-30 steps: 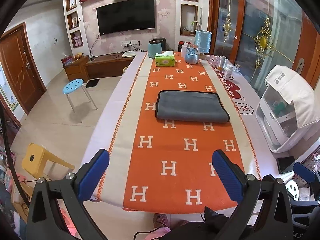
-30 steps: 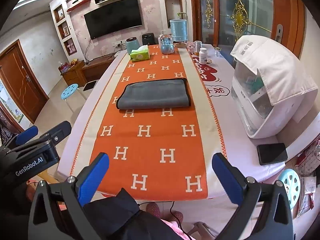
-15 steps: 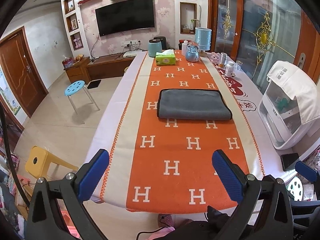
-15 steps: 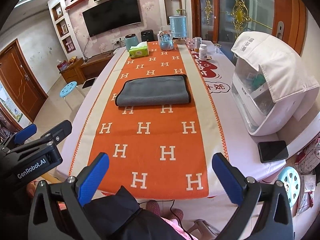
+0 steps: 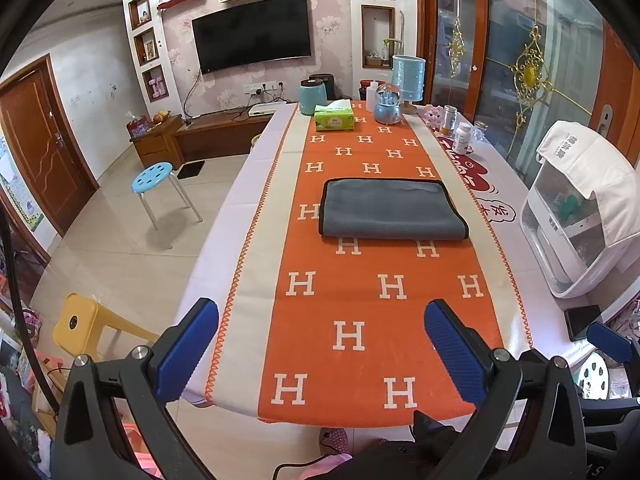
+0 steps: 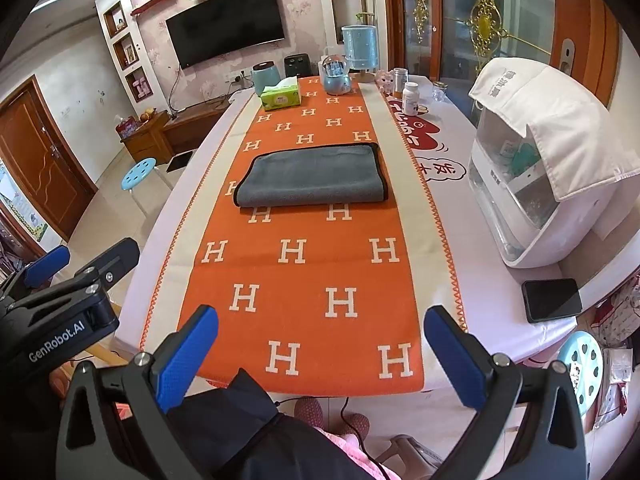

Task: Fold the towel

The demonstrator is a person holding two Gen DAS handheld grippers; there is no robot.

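Note:
A grey towel (image 5: 390, 210) with a black edge lies folded flat on the orange runner (image 5: 360, 320) at the middle of the table; it also shows in the right wrist view (image 6: 312, 176). My left gripper (image 5: 320, 344) is open and empty, held back over the table's near edge, far from the towel. My right gripper (image 6: 320, 344) is open and empty, also at the near edge. The left gripper's body shows at the left of the right wrist view (image 6: 60, 304).
A white appliance (image 6: 536, 168) under a cloth stands at the table's right. A black phone (image 6: 552, 300) lies near the front right corner. A tissue box (image 5: 334, 118), jars and bottles stand at the far end. Stools (image 5: 156, 176) stand on the floor left.
Both grippers have drawn slightly back and up from the table; the towel looks a little farther away. The towel itself has not moved.

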